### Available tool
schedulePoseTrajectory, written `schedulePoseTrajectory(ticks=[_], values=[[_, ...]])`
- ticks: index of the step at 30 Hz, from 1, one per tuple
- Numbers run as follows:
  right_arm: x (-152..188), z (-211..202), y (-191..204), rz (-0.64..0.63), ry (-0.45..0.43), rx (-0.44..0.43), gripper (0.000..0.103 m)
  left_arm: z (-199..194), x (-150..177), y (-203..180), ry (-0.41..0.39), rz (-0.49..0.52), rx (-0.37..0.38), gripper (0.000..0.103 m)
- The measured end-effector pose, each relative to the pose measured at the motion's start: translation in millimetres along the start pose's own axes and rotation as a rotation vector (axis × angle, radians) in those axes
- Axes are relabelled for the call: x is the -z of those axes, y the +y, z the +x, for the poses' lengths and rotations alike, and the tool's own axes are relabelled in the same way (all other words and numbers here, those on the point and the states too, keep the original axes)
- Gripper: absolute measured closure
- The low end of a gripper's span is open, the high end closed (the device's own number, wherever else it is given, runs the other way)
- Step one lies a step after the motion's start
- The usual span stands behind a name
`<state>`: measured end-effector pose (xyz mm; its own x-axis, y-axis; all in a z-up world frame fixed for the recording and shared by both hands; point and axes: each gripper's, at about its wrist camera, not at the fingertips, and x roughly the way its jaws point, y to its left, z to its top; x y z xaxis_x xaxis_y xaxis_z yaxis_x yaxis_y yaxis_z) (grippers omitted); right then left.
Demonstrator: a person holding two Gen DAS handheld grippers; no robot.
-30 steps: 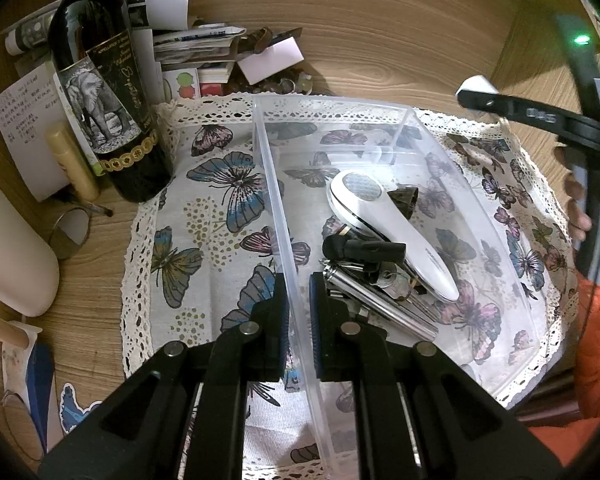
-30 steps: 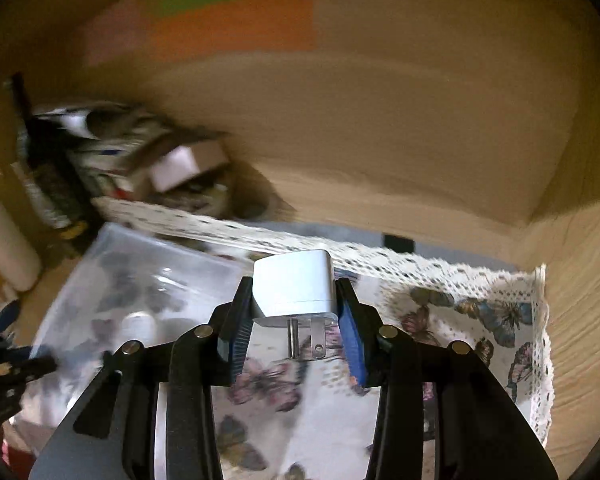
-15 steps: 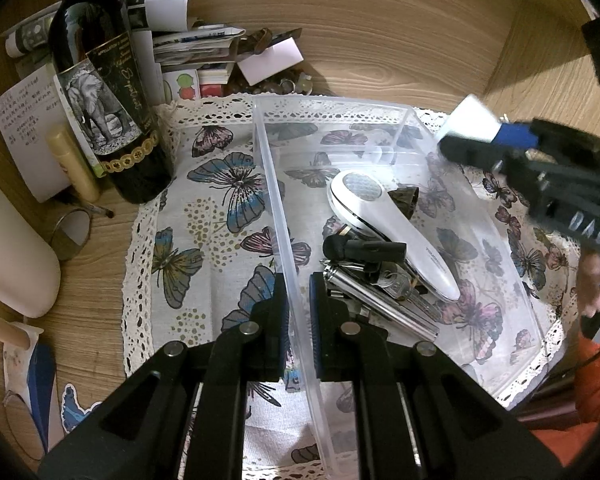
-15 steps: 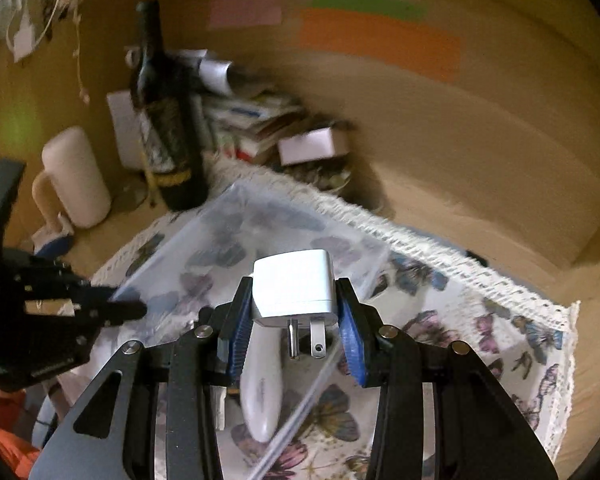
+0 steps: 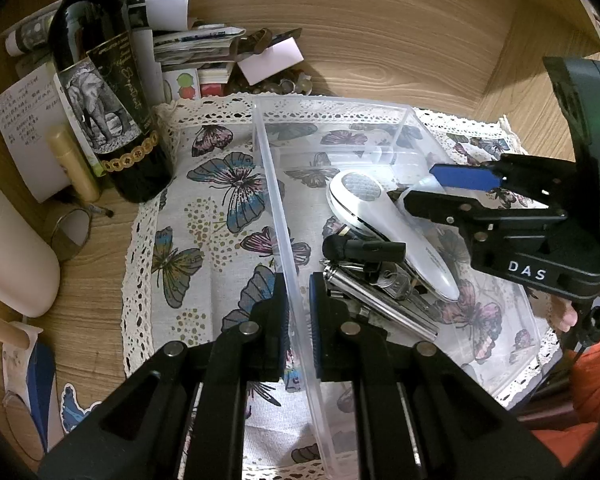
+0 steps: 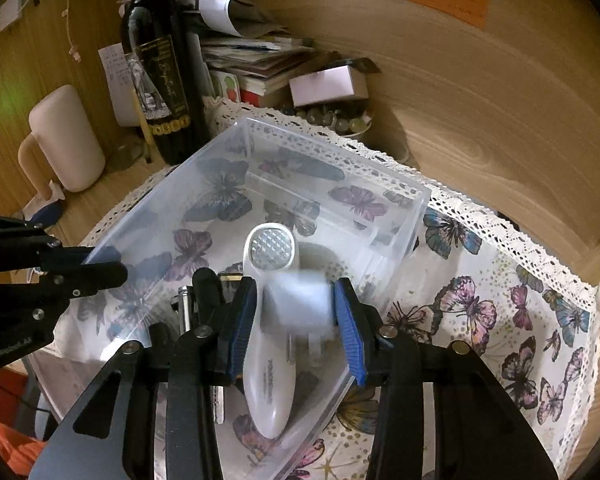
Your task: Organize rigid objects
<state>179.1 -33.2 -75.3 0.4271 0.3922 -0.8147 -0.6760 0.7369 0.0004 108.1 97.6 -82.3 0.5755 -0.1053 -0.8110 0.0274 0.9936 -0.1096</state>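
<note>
Wood-grain desk under a butterfly cloth [image 5: 220, 184]; at far left a wine bottle [image 5: 108, 92] stood just beside the cloth's edge. We noted the left gripper [image 5: 298, 312] pinching the near wall of the clear bin [image 5: 276, 200], jaws nearly closed on it. Over the bin, the right gripper [image 6: 296, 316] had jaws spread, and the white plug adapter [image 6: 298, 306] showed blurred between them, seemingly loose. We judged it might strike the white handheld device [image 6: 270, 360] and bounce out.

Your right gripper [image 6: 296, 316] is now hanging over the clear bin [image 6: 418, 200] with its jaws spreading; the white plug [image 6: 298, 306] is blurring, dropping loose between them.
</note>
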Motion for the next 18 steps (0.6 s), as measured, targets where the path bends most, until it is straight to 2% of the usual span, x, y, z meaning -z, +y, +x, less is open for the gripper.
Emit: schedulePoseTrajectory(ticks=[5, 10, 16, 18], values=[[-2.6, -16.1, -3.4, 0.024, -0.041, -0.020, 0.057, -6.6, -2.5, 0.0, -0.020, 0.002, -0.011, 0.094], [-1.5, -46.6, -8.1, 0.053, -0.118, -0.019, 0.050, -22.5, -8.9, -1.0, -0.075, -0.001, -0.028, 0.094], [10.6, -91.9, -13.1, 0.094, -0.241, 0.016, 0.031, -52.9, -12.5, -13.5, -0.187, 0.014, -0.034, 0.093], [17.2, -108.3, -13.5, 0.111, -0.287, 0.032, 0.022, -62.9, -12.8, -18.9, -0.223, 0.018, -0.028, 0.085]])
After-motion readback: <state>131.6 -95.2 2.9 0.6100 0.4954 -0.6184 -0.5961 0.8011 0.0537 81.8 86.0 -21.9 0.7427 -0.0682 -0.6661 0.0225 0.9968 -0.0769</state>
